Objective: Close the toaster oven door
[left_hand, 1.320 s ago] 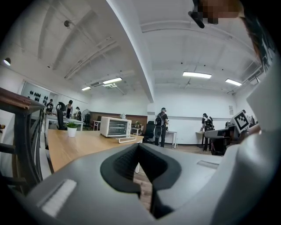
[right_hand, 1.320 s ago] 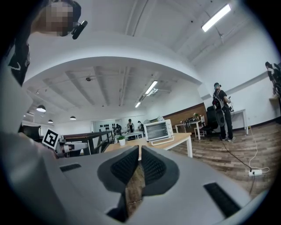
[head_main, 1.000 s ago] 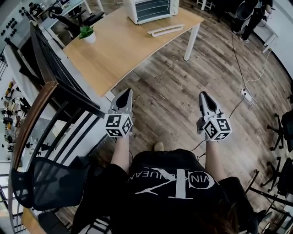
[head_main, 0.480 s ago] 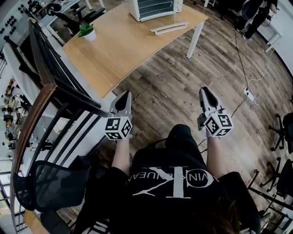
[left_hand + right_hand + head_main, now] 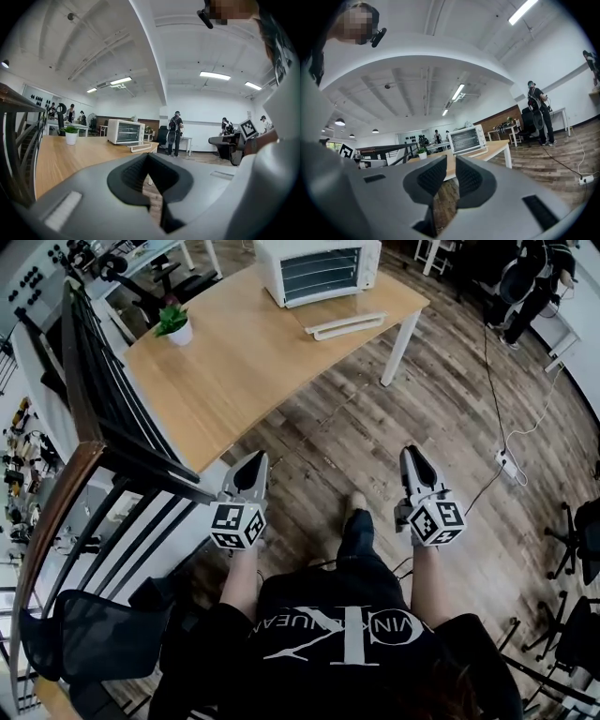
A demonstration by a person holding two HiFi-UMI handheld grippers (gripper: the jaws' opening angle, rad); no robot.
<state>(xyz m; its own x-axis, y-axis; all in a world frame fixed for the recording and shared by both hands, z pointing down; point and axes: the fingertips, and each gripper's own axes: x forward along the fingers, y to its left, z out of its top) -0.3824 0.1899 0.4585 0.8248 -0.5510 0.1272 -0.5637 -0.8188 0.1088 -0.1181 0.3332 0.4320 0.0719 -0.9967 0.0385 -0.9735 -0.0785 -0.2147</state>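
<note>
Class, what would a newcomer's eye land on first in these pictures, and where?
The white boxy toaster oven at the far end of the pale wooden table, its door folded down flat in front. Nearer, the left claw and the right claw, grey with marker cubes, hang empty over the plank floor.

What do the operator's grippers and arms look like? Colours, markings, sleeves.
The left gripper and right gripper are both light grey tapered shells with black ribbed pads. Each carries a white marker cube printed with black square tags. No cables show on either. The person wears a black short-sleeved T-shirt with white print, and the forearms are uncovered.
</note>
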